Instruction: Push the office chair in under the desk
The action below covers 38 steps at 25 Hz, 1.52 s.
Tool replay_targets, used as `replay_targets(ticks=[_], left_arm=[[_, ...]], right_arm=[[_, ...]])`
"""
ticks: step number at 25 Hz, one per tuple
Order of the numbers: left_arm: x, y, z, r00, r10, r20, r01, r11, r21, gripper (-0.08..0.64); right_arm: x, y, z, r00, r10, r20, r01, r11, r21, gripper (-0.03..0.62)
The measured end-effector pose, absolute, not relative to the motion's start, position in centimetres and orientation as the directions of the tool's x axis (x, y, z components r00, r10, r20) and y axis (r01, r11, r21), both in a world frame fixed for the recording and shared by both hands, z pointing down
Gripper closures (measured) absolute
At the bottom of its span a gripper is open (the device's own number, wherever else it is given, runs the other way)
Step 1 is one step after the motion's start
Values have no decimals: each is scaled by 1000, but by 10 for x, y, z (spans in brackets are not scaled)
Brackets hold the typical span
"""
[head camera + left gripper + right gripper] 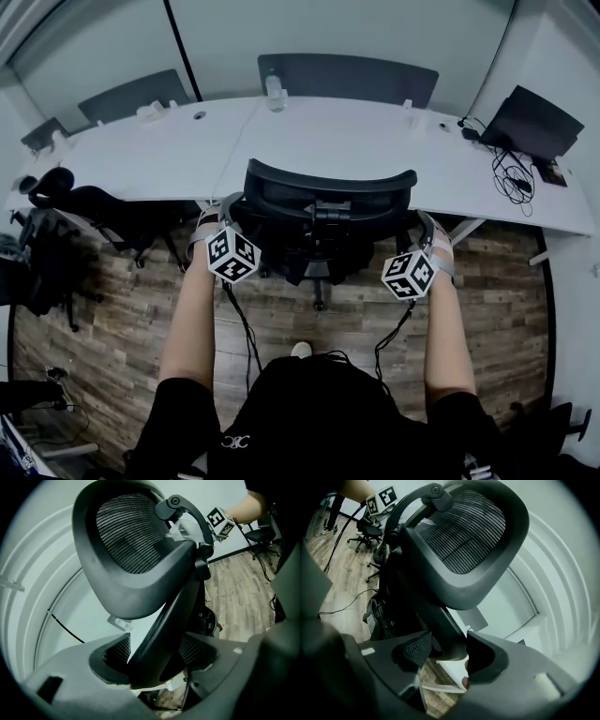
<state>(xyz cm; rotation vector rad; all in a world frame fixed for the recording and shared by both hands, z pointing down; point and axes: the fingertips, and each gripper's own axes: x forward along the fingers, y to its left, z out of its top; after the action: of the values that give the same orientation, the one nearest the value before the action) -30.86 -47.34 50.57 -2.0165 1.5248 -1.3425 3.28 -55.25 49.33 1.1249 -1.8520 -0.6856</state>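
Both arms reach forward, the left gripper (154, 665) and right gripper (449, 651) each clamping fingers (70, 686) on a back edge of the chair (328, 187), at the tabletop (375, 141) front edge.

Mesh-backed office chair (323, 192), seemingly matt plastic, wood-grain floor (122, 319)

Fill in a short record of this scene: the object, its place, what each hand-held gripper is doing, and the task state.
object: black mesh-back office chair
place: backrest at the front edge of the white desk
left hand-held gripper: closed on the backrest's left edge
right hand-held gripper: closed on the backrest's right edge
task state: backrest not yet against the desk
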Motion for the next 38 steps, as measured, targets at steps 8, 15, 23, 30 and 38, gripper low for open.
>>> replay_targets(ticks=[8,15,23,30,38], left_arm=[[-316,-497,507,9,-859,512,-604,-413,-682,244],[-319,-505,509,11,-863,506,-594,-413,-690,250],[-327,-539,505,27,-855,518,-580,-435,-689,261],[-333,-540,502,50,-864,500,-610,-423,-670,244],[-322,-494,452,184,-947,264,-891,-274,-362,318]], right_arm=[[25,-581,494,-229,-898,376,-426,440,791,353],[22,-596,497,-208,-902,379,-448,432,782,353],[14,-633,491,-177,-901,397,-443,433,785,353],[8,-626,489,-195,-901,388,-521,430,737,342],[7,-561,441,-250,-957,148,-860,290,420,549]])
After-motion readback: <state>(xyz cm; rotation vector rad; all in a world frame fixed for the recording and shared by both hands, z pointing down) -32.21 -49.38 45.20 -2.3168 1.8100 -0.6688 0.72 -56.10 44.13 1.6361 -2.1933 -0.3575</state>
